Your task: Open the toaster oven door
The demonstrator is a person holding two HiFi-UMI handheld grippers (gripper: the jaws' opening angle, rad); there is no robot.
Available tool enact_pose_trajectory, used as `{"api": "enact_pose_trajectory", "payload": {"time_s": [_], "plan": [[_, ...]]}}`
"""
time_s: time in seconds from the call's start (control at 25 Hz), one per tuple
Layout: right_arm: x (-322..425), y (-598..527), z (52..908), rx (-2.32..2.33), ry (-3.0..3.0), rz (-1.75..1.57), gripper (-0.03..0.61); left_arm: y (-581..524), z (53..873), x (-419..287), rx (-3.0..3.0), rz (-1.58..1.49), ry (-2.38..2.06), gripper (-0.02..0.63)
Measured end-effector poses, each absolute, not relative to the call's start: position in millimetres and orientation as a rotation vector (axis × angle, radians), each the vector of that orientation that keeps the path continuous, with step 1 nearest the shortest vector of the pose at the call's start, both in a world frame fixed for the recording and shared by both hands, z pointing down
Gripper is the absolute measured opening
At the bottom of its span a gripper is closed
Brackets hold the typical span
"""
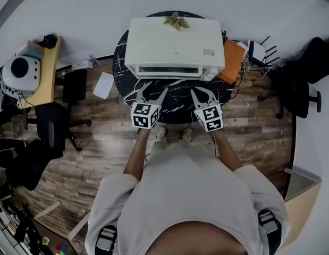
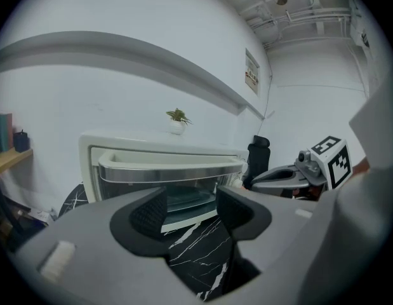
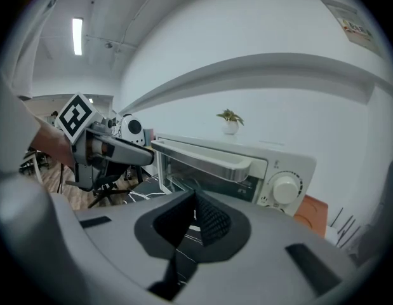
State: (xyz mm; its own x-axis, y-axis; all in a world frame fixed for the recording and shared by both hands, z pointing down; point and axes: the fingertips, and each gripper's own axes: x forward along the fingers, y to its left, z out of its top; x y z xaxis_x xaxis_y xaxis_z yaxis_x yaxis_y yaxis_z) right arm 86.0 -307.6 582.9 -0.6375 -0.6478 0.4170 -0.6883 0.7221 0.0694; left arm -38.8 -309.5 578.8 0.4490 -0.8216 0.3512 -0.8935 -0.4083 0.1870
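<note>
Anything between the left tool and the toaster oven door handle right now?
Nothing visible. The left tool, jaws apart, faces the door handle of the toaster oven, with only bare marble tabletop between them. The right tool, jaws together, sits off to its side, not across that line.

Sm. plant (image 1: 176,20), orange item (image 1: 232,61), router (image 1: 257,51) nr blk marble table (image 1: 175,95) on wood floor (image 1: 100,142).

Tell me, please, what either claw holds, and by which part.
Nothing is held: left claw open, right claw shut empty, both short of the toaster oven.
</note>
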Motion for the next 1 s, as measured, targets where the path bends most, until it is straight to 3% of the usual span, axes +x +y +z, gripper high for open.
{"api": "enact_pose_trajectory", "payload": {"time_s": [0.32,1.0], "plan": [[95,-305,586,1.032,-2.502,0.144,0.014,-310,574,-33,2.233,0.003,-1.38,0.238],[97,-302,589,1.039,-2.495,0.152,0.014,-320,567,-53,1.626,-0.959,-0.947,0.239]]}}
